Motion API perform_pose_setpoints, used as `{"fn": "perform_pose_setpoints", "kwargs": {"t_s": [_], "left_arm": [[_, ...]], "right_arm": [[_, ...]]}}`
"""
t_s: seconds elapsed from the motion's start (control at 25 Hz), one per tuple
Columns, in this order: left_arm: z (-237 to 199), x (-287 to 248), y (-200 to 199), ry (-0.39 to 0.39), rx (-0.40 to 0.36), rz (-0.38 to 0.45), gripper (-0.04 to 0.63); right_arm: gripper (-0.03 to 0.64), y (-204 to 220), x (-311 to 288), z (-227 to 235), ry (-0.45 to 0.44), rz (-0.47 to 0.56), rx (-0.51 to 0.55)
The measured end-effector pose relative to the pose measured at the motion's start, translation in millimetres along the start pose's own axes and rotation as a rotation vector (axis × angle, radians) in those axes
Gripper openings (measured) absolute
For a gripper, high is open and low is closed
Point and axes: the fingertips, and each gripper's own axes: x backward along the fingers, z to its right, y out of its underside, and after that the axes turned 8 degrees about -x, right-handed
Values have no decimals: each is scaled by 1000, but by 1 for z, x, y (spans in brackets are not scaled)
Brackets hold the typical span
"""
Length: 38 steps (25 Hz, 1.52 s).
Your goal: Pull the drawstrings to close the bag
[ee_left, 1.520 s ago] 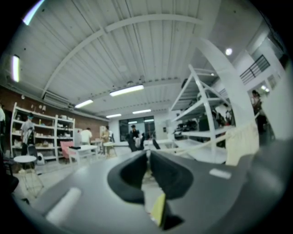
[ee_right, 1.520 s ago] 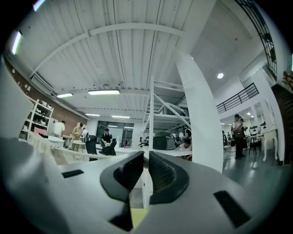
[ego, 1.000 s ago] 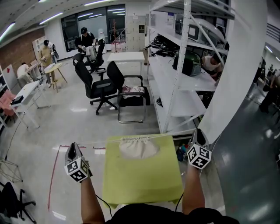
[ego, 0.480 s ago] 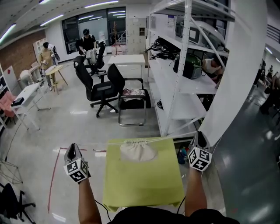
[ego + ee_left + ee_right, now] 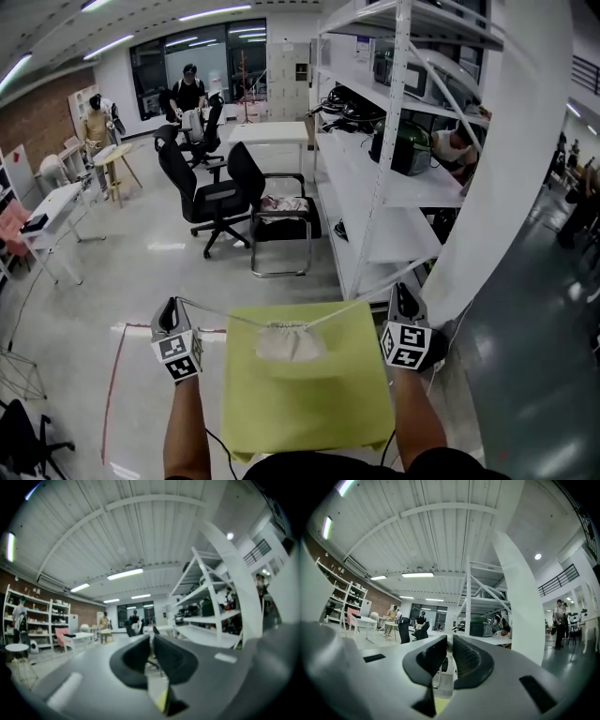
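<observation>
In the head view a yellow-green table point(image 5: 309, 403) fills the lower middle, and the cream bag point(image 5: 289, 345) lies on it close to its far edge, about midway across, with its mouth gathered into tight puckers along the top. The left gripper point(image 5: 170, 307) is held just off the table's left side, level with the far edge, and the right gripper point(image 5: 401, 292) is just off the far right corner. The left drawstring point(image 5: 220, 315) runs in a straight line from the bag's mouth out past the table's left edge to the left gripper's tips, and the right drawstring point(image 5: 361, 305) runs likewise over the far right corner to the right gripper's tips; each gripper is clamped on its cord. Beyond the table's far edge stand black chairs point(image 5: 202, 187), and a white shelving rack point(image 5: 384, 187) rises beyond the far right corner. In the left gripper view the left gripper point(image 5: 151, 641) has its two dark pads drawn almost together with only a thin slit between them; the cord itself is too fine to make out there, and a sliver of the table point(image 5: 162, 701) shows below. In the right gripper view the right gripper point(image 5: 450, 641) is likewise nearly closed, ribbed pads facing across a narrow gap, with a patch of the table point(image 5: 439, 706) beneath.
</observation>
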Motion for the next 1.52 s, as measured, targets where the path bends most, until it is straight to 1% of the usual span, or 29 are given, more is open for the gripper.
{"fn": "perform_pose_setpoints", "kwargs": {"t_s": [0.2, 0.44, 0.6, 0.72, 0.92, 1.0, 1.16, 1.4, 1.52], "left_arm": [[28, -37, -8, 59, -24, 5, 34], [54, -82, -19, 127, -60, 17, 34], [58, -91, -42, 138, -44, 73, 34], [64, -87, -42, 149, -38, 73, 34], [87, -68, 1, 204, -16, -7, 35], [93, -58, 23, 227, -7, -53, 35], [100, -34, 71, 256, 21, -168, 35], [124, 4, 131, 313, 1, -297, 35], [136, 26, 166, 344, -16, -374, 35]], "right_arm": [[37, 2, -30, -29, -48, -12, 75], [37, -4, -71, -50, -62, -3, 125], [37, -22, -78, -64, -58, 36, 126], [37, -19, -75, -78, -86, 34, 143], [37, 20, -55, -104, -157, -47, 173], [37, 38, -45, -116, -178, -80, 176], [37, 82, -24, -133, -217, -184, 148], [37, 128, 8, -143, -258, -297, 139], [35, 158, 29, -142, -258, -368, 116]]}}
